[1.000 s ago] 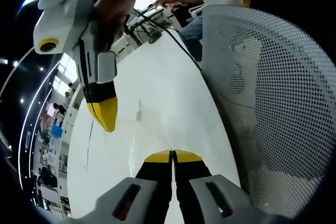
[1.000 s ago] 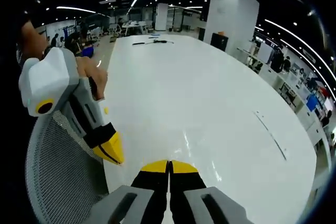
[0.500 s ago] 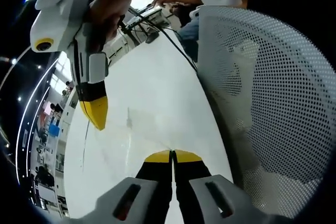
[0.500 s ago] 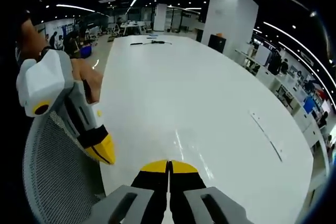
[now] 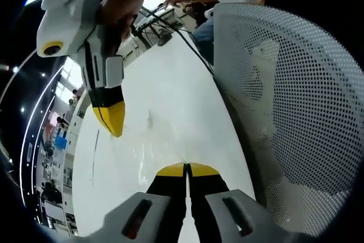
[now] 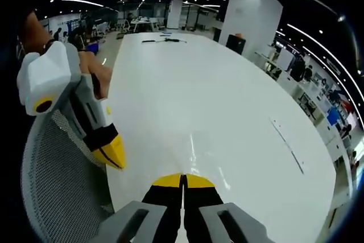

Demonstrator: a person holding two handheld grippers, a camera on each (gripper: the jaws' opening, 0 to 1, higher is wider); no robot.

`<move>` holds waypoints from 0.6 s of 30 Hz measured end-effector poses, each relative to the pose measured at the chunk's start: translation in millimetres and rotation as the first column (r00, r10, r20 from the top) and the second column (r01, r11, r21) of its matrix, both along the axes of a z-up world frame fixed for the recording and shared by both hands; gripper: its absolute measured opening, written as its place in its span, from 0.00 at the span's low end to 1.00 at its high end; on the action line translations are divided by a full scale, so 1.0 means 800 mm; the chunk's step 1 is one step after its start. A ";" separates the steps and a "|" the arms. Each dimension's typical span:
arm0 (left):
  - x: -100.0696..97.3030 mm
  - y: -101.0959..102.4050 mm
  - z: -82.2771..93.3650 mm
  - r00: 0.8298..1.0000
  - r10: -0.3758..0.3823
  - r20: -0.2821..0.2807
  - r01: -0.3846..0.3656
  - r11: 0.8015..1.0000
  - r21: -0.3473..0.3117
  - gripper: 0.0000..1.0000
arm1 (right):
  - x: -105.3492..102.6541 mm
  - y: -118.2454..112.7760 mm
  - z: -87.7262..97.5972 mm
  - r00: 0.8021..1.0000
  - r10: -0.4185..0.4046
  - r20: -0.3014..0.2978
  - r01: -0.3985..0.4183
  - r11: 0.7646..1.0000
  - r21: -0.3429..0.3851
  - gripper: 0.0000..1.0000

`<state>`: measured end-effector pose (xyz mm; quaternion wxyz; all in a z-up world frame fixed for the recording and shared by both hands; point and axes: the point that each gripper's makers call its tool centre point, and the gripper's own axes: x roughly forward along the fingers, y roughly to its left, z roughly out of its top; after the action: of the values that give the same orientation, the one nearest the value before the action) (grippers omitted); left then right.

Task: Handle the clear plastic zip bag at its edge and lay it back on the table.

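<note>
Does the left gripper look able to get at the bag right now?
Probably yes: the faint bag lies on the table just ahead of the left gripper, nothing between, though its jaws are shut.

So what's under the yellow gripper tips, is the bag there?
Under the left gripper and right gripper, both shut, lies the white table. Faint shiny creases near the left gripper may be the clear bag; I cannot tell. The grippers cover whatever is directly beneath.

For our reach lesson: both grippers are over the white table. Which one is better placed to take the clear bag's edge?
Left, probably. A faint glossy crease, likely the zip bag, runs up to the left gripper, whose jaws are shut. The right gripper, also shut, hangs beside it. The bag is barely visible.
</note>
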<state>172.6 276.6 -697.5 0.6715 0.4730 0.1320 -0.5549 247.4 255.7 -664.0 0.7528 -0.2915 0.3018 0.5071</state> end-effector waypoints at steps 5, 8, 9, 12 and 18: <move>0.006 -0.006 0.008 1.000 0.002 0.023 -0.002 1.000 -0.017 0.00 | -0.005 0.004 -0.006 1.000 0.002 -0.018 -0.002 1.000 0.006 0.00; 0.010 -0.010 0.017 1.000 0.006 0.030 -0.005 1.000 -0.030 0.00 | -0.013 0.008 -0.011 1.000 0.014 -0.024 -0.014 1.000 0.003 0.00; 0.011 -0.013 0.023 0.999 0.009 0.031 -0.007 0.999 -0.046 0.00 | -0.015 0.009 -0.013 1.000 0.017 -0.025 -0.017 1.000 0.001 0.00; 0.018 -0.015 0.036 0.999 0.016 0.041 -0.014 0.998 -0.063 0.00 | -0.018 0.011 -0.015 0.999 0.023 -0.037 -0.023 1.000 0.000 0.00; 0.025 -0.011 0.060 0.998 0.027 0.060 -0.022 0.995 -0.093 0.00 | -0.026 0.017 -0.026 0.998 0.038 -0.051 -0.038 0.999 -0.009 0.00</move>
<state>192.9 267.6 -649.9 0.7030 0.4568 0.0915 -0.5374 226.8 269.1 -684.8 0.7337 -0.2879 0.3179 0.5270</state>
